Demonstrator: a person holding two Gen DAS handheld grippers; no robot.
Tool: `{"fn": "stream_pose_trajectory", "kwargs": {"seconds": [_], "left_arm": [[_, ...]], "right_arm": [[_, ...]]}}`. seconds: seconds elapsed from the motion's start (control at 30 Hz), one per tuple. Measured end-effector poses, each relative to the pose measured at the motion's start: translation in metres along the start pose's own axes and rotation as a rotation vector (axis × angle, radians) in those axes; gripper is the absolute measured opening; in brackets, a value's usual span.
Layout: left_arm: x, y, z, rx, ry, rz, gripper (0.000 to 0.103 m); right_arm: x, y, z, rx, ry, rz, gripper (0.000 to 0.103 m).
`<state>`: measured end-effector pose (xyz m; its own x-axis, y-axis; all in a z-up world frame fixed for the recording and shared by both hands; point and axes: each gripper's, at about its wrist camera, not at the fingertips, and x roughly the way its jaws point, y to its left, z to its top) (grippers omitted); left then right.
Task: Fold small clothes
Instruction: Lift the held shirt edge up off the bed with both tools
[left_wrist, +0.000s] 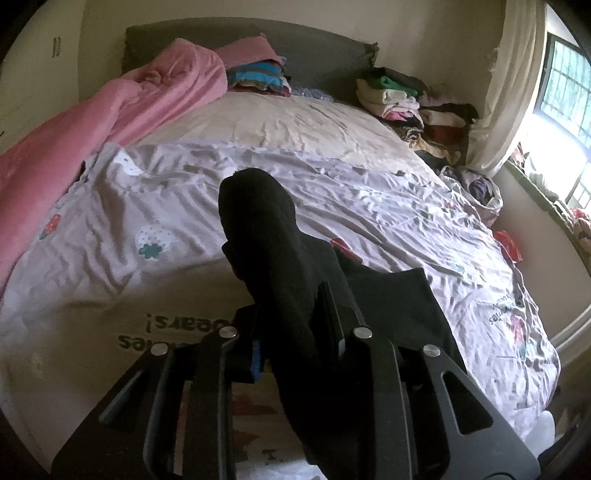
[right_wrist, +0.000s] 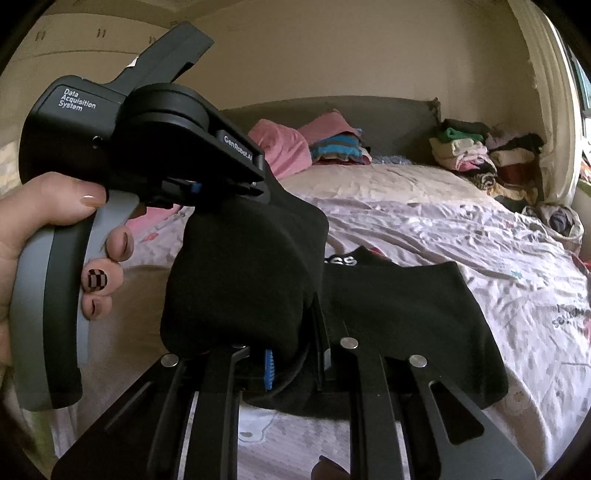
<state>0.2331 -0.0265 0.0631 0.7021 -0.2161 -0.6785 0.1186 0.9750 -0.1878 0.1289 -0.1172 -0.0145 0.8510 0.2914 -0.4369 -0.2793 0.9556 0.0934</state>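
A black sock (left_wrist: 266, 236) is held up above the bed, clamped in my left gripper (left_wrist: 291, 325), which is shut on it. In the right wrist view the same sock (right_wrist: 243, 273) hangs between both grippers: the left gripper (right_wrist: 236, 192) grips its upper end, and my right gripper (right_wrist: 295, 350) is shut on its lower end. A second black garment (right_wrist: 406, 317) with white lettering lies flat on the bed just behind; it also shows in the left wrist view (left_wrist: 399, 302).
The bed has a pale printed sheet (left_wrist: 369, 206). A pink blanket (left_wrist: 110, 110) lies along the left side. Folded clothes piles (left_wrist: 417, 107) sit at the far right corner, striped folded items (left_wrist: 255, 75) by the headboard. A window (left_wrist: 561, 92) and curtain are right.
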Motion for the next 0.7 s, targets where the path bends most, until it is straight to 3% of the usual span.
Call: {"fn": "stream_pose_trajectory", "kwargs": {"seconds": [0.7], "left_arm": [[0.044,-0.055,-0.004,0.046,0.078,-0.011,0.028]], "right_arm": [[0.010,-0.055,-0.020,0.182,0.087,0.045,0.015]]}}
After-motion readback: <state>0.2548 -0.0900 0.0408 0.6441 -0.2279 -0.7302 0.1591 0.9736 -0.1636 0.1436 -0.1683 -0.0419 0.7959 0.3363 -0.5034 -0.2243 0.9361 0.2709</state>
